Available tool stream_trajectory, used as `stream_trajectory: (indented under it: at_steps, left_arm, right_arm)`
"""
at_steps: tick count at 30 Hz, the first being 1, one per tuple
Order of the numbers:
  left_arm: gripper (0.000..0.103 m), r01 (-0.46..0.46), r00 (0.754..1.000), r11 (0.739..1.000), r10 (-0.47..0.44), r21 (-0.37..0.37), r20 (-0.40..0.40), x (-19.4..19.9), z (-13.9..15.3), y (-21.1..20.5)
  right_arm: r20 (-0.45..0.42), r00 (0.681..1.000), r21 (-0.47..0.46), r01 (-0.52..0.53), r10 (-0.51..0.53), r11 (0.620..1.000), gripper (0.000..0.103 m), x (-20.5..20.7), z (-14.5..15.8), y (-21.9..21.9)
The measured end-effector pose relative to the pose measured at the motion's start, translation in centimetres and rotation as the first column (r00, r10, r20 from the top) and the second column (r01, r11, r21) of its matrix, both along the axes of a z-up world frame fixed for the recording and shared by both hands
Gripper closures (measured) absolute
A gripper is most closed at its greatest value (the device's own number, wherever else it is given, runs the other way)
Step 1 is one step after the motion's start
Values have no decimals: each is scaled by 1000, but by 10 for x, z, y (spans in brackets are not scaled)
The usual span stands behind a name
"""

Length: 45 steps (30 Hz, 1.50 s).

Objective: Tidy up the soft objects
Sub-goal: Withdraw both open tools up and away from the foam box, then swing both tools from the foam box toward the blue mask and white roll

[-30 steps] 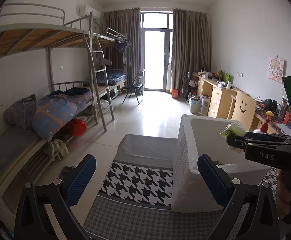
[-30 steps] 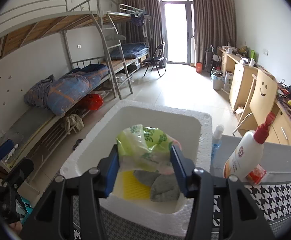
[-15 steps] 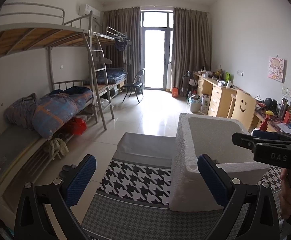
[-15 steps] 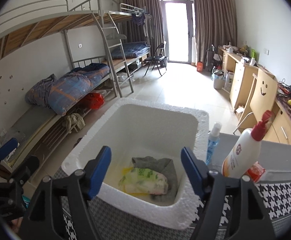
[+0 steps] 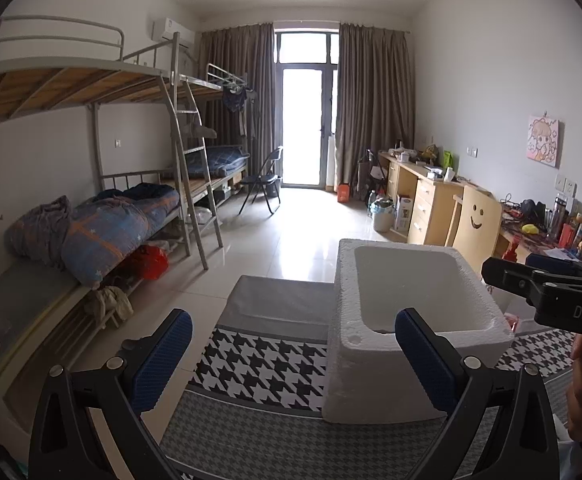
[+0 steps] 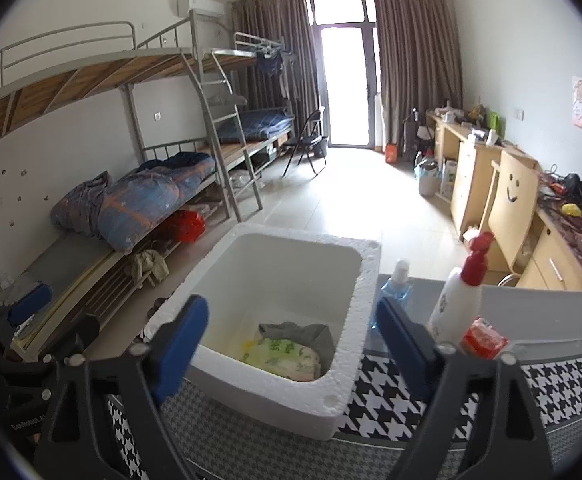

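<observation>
The right hand-held gripper [image 6: 291, 344], jaws just spread and empty, hangs above the white foam box [image 6: 343, 396], the green-printed soft packet [image 6: 281, 360] lying crosswise at its 12 o'clock.

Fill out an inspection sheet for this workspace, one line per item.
Surface: table under a houndstooth cloth, black-and-white and grey.
Job's things: white foam box stands on the cloth; inside lie a green-printed soft pack on top of a grey cloth, with something yellow beside them.
Clutter: white pump bottle with red top, blue spray bottle and a small red packet, right of the box.
Grippers: right claw open over the box, jaws just widened, nothing between them; left claw open, empty.
Cables: some on the far desk, unclear.
Surroundings: bunk beds, folding chair, curtained door.
</observation>
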State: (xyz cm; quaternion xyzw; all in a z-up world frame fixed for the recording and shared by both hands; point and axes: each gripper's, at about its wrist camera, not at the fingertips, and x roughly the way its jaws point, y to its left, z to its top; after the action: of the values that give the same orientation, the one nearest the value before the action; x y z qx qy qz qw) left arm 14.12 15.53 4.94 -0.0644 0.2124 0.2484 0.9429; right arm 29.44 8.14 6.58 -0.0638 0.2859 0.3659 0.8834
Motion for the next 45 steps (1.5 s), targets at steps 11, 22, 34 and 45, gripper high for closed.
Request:
stream_trajectory:
  at_steps: [11, 22, 34, 45]
  left_arm:
    - [1, 20, 1000, 1000, -21, 22, 13, -5, 9, -17]
    - [1, 71, 996, 997, -73, 38, 56, -15, 21, -40]
    - [1, 108, 991, 993, -112, 47, 79, -24, 25, -61]
    - [1, 150, 984, 987, -155, 54, 91, -29, 23, -84]
  right_arm:
    - [16, 1000, 30, 22, -23, 999, 11, -8, 2, -20]
    - [50, 998, 59, 31, -34, 998, 11, -31, 10, -47]
    - [91, 995, 92, 27, -36, 995, 11, -48, 14, -72]
    - [106, 993, 126, 39, -52, 991, 11, -59, 11, -103]
